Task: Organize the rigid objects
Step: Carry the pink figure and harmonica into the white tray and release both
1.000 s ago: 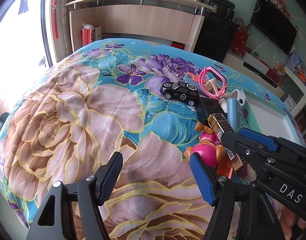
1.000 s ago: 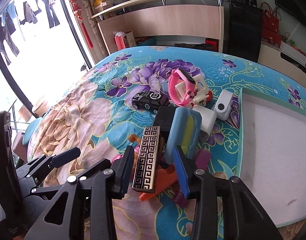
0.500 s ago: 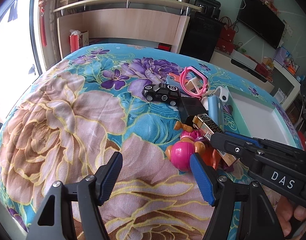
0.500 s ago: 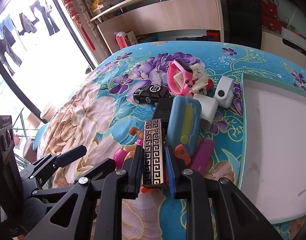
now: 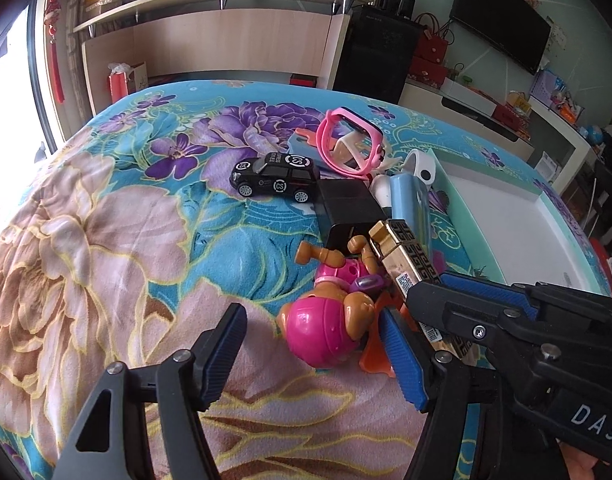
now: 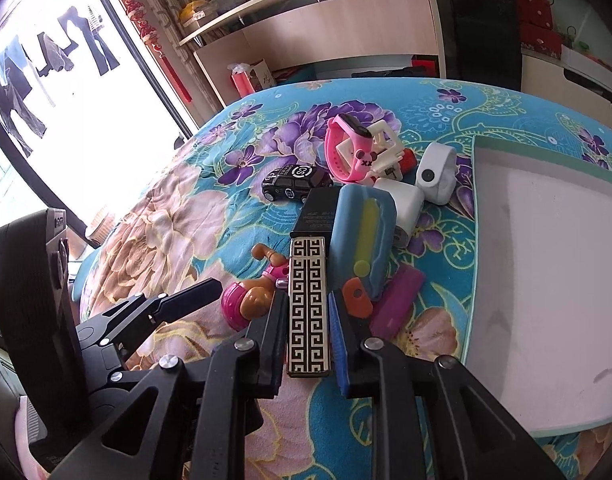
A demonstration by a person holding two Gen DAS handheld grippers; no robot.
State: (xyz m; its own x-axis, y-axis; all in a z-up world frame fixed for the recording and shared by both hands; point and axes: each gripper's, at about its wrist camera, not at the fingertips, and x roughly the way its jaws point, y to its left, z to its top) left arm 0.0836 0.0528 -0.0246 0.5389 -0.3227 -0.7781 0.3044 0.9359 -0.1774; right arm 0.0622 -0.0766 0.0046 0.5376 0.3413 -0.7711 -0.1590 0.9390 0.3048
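1. Left hand-held gripper (image 5: 312,356) is released, with its jaws wide apart and nothing between them. It hangs low over the bed (image 5: 106,240), and the pink toy figure (image 5: 330,324) lies just beside its right finger.

2. Right hand-held gripper (image 6: 308,332) is clenched on the gold patterned box (image 6: 308,304). The box stands on its narrow edge between the two fingers, at the near end of the pile of small things.

3. To do this step well, I think the box must go straight up first. The blue case (image 6: 362,240) and the black box (image 6: 318,212) are very near it, and the orange piece (image 6: 356,298) is just beside the right finger, so a sideways pull can drag them. A firm, even squeeze is needed, because the box looks smooth and hard.

4. The white tray (image 6: 546,280) with a green rim lies to the right of the pile, and it seems the natural place for the box.

5. Further in the pile are a black toy car (image 5: 276,178), a pink watch (image 5: 348,144) and a white device (image 6: 436,178).

6. The bed has a flowered cover in blue, purple and beige. Behind it stands a wooden shelf unit (image 5: 226,36); a bright window is at the left and a dark television (image 5: 502,16) is on the right wall.
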